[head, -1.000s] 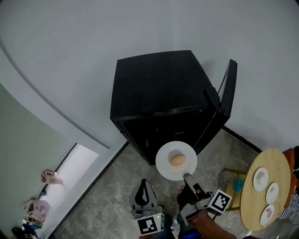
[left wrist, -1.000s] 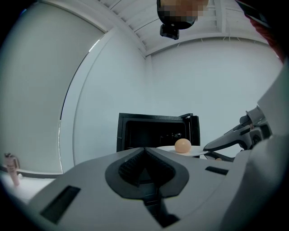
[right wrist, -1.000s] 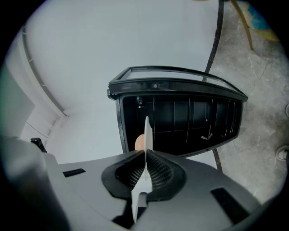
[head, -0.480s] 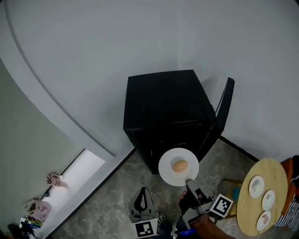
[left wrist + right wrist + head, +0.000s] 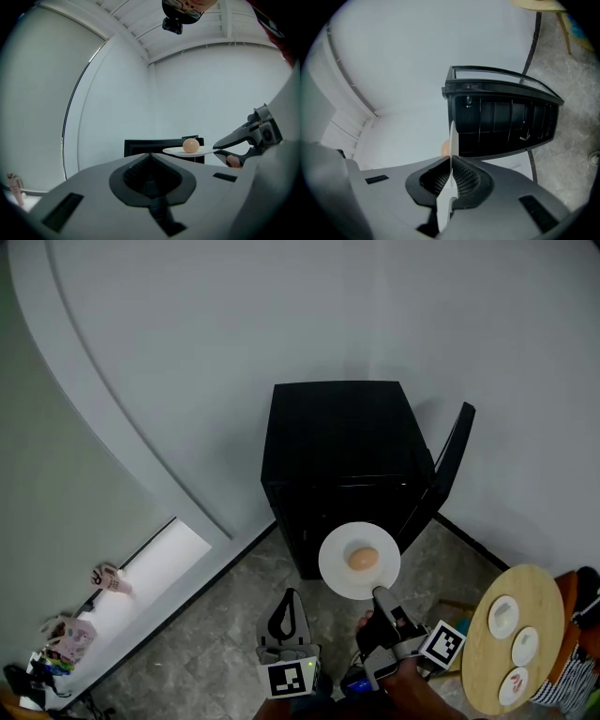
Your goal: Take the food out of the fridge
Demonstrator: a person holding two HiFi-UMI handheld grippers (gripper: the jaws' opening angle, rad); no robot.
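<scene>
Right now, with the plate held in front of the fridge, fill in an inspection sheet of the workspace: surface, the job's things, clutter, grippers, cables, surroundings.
Surface: grey stone floor; a round wooden table at the right carries three small plates.
Job's things: black fridge with its door open; a white plate bearing one round tan food item is held level in front of it.
Clutter: a small pink object and colourful bits at the lower left.
Grippers: right gripper shut on the plate's rim; left gripper shut, nothing between its jaws.
Cables: nothing seen.
Surroundings: plain pale walls.
</scene>
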